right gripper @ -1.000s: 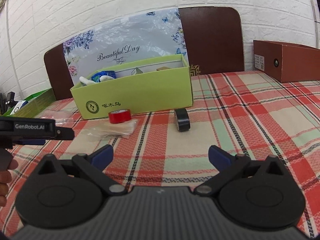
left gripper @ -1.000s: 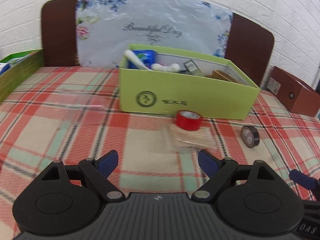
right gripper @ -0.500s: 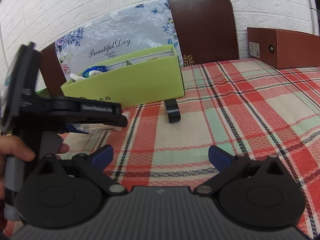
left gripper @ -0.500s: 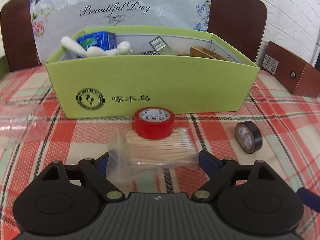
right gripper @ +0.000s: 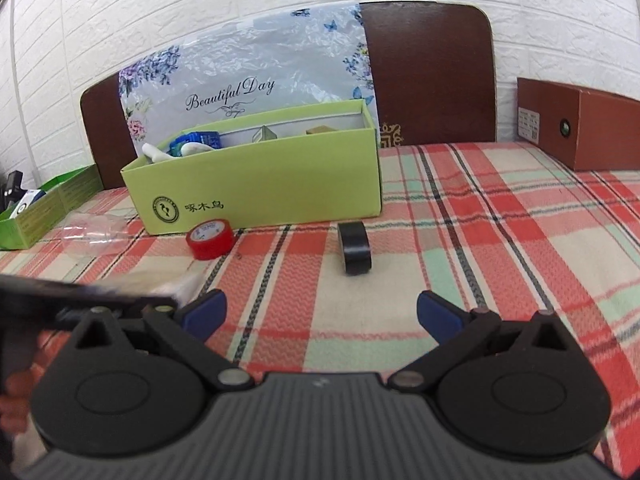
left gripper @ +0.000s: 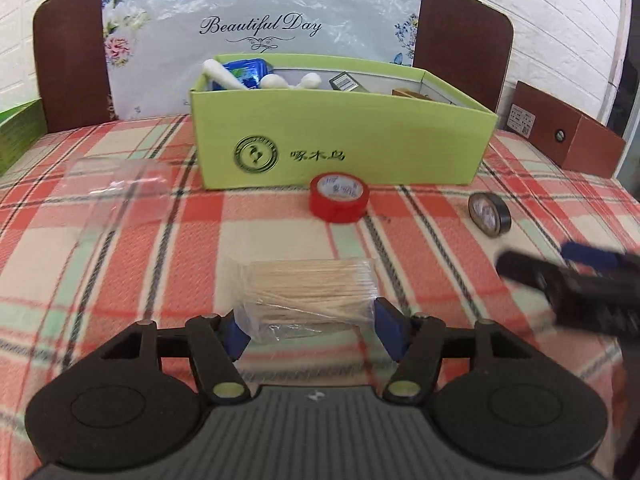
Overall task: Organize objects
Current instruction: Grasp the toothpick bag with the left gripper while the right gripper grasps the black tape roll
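Observation:
My left gripper (left gripper: 310, 326) is shut on a clear bag of wooden toothpicks (left gripper: 310, 292), its blue pads pressed on both ends, held away from the box. A red tape roll (left gripper: 339, 197) lies flat in front of the light green box (left gripper: 344, 152). A black tape roll (left gripper: 489, 215) stands on edge to its right. My right gripper (right gripper: 320, 316) is open and empty over the plaid cloth, the black tape roll (right gripper: 355, 248) ahead of it. The red tape roll (right gripper: 209, 238) and the green box (right gripper: 260, 192) lie to its front left.
The green box holds a blue pack (left gripper: 244, 72), white pieces and small cartons. A clear plastic sheet (left gripper: 116, 184) lies left. A darker green box (right gripper: 44, 204) stands far left, a brown box (right gripper: 576, 124) far right. The left gripper's body (right gripper: 80, 306) crosses the right view.
My left gripper closed on the toothpick bag and pulled it back from the red tape and the box. The right gripper rose slightly and stayed open.

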`<state>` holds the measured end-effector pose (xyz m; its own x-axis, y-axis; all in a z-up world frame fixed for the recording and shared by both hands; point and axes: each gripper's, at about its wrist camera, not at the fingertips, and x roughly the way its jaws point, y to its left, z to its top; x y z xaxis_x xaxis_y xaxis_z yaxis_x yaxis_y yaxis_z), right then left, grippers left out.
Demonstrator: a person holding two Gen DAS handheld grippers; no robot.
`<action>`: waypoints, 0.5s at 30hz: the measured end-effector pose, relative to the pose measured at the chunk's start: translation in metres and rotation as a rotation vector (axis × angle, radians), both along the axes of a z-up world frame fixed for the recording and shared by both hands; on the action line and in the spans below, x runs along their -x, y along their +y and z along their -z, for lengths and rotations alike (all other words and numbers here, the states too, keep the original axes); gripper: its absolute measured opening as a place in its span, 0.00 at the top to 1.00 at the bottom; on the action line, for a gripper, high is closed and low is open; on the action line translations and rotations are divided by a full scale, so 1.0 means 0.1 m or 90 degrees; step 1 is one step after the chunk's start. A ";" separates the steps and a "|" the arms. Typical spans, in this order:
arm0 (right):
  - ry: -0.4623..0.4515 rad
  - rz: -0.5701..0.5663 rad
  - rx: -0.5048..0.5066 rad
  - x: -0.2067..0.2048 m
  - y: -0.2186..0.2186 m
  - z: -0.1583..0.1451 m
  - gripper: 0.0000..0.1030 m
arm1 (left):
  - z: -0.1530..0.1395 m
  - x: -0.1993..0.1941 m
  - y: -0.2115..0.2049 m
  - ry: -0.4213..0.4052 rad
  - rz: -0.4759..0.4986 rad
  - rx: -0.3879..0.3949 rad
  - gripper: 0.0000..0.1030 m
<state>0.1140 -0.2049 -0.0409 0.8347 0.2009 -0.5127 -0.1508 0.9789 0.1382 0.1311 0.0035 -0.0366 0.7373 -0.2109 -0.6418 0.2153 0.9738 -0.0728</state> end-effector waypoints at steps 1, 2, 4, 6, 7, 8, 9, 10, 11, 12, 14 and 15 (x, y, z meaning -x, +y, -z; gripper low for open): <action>0.000 -0.003 0.010 -0.06 0.01 0.00 0.01 | 0.00 0.05 0.02 -0.003 -0.007 -0.001 0.36; 0.000 -0.007 0.019 -0.13 0.02 0.00 0.03 | 0.01 0.10 0.03 -0.003 -0.013 -0.002 0.35; 0.008 -0.012 0.031 -0.27 0.03 0.01 0.13 | 0.01 0.16 0.05 -0.005 -0.019 0.002 0.34; 0.015 -0.012 0.039 -0.40 0.04 0.03 0.20 | 0.00 0.17 0.07 -0.001 -0.021 0.008 0.32; 0.017 -0.009 0.045 -0.47 0.04 0.04 0.25 | 0.00 0.16 0.07 0.002 -0.023 0.013 0.30; 0.024 -0.006 0.048 -0.53 0.04 0.06 0.27 | -0.01 0.15 0.08 0.006 -0.027 0.018 0.30; 0.034 -0.009 0.046 -0.59 0.03 0.07 0.33 | -0.01 0.15 0.08 0.009 -0.032 0.023 0.29; 0.044 -0.013 0.037 -0.64 0.01 0.09 0.42 | -0.02 0.15 0.08 0.012 -0.035 0.028 0.27; 0.053 -0.013 0.030 -0.68 -0.01 0.10 0.47 | -0.03 0.14 0.08 0.013 -0.036 0.034 0.24; 0.058 -0.010 0.029 -0.71 -0.02 0.11 0.54 | -0.02 0.15 0.09 0.014 -0.037 0.040 0.23; 0.058 -0.009 0.035 -0.74 -0.02 0.12 0.61 | -0.01 0.15 0.09 0.012 -0.044 0.044 0.22; 0.060 -0.010 0.036 -0.74 -0.02 0.12 0.73 | -0.01 0.15 0.08 0.010 -0.046 0.043 0.21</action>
<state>0.1881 -0.2068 -0.0527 0.7791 0.1816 -0.6000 -0.1548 0.9832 0.0966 0.1160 0.0116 -0.0357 0.7427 -0.2000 -0.6391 0.1423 0.9797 -0.1413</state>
